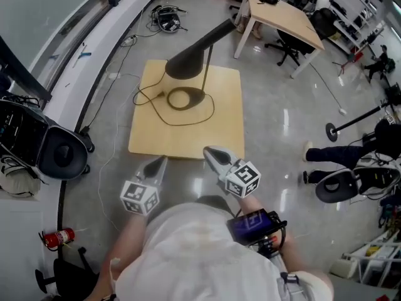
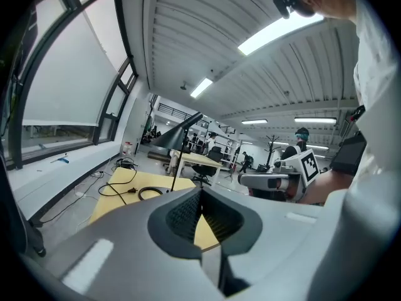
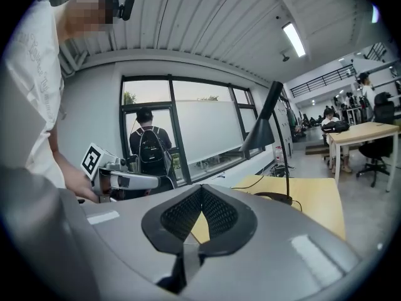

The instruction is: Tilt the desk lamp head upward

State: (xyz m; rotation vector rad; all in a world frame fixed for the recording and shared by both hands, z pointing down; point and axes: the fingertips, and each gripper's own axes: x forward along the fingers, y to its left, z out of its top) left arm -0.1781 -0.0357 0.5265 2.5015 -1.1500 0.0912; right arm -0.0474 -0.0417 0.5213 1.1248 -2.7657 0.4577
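Left tool (image 1: 159, 162) and right tool (image 1: 210, 151) are hovering closed and empty; the rigid, slick-looking desk lamp head (image 1: 191, 58) is probably wanting a lift under its rim.

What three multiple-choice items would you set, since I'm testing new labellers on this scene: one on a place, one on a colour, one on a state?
1. Where does the lamp stand?
A. on the floor
B. on the wooden table
C. on the window ledge

2. What colour is the lamp's shade?
A. white
B. black
C. red

3. How are the left gripper and the right gripper?
A. both shut and empty
B. both open
C. right shut on the lamp

Answers:
1 B: the head view shows it standing on the tabletop.
2 B: the cone-shaped shade is black in every view.
3 A: each gripper view shows the jaws closed with nothing between them, short of the lamp.
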